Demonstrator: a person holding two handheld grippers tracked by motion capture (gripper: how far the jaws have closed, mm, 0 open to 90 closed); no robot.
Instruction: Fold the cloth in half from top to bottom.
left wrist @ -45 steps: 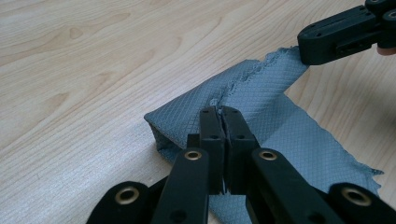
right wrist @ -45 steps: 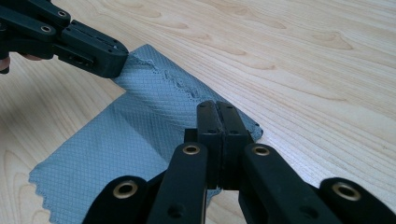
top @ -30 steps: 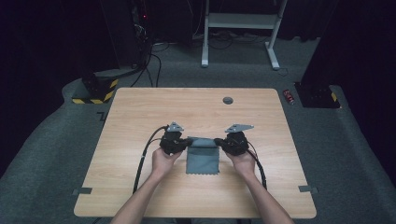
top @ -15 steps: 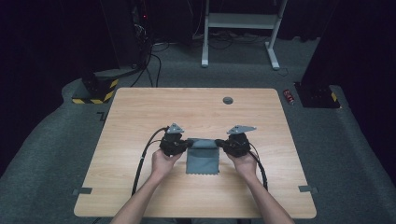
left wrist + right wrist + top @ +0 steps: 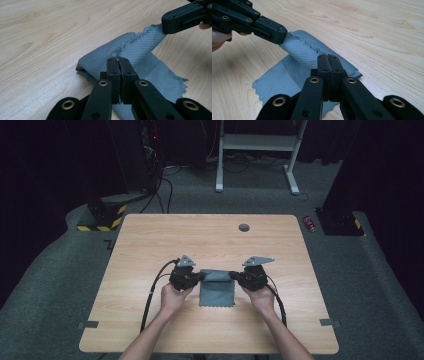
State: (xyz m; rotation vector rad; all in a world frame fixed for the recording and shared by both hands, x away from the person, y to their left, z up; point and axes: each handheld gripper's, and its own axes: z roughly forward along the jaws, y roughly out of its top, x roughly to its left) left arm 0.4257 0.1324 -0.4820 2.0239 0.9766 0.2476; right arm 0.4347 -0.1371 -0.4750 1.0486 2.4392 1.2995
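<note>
**Grey cloth held at both far corners, folded edge lifted over the desk**

The desk [image 5: 150,240] is a pale wood top, bare across its far half apart from a small round grommet [image 5: 243,227] near the far edge. Open surface lies on all sides of the work; the left and right desk edges are well apart from both hands.

The grey cloth [image 5: 216,292] lies near the middle of the desk, toward the person's side. Its near portion rests flat, with a zigzag-cut edge facing the person. Its far edge is raised and turned back over the flat part, stretched between the two grippers.

Both forearms enter from the near edge, hands set level with each other on either side of the cloth. The left gripper [image 5: 196,277] has its fingers [image 5: 113,68] pressed together on the cloth's far-left corner. The right gripper [image 5: 238,277] has its fingers [image 5: 337,68] closed likewise on the far-right corner.
</note>
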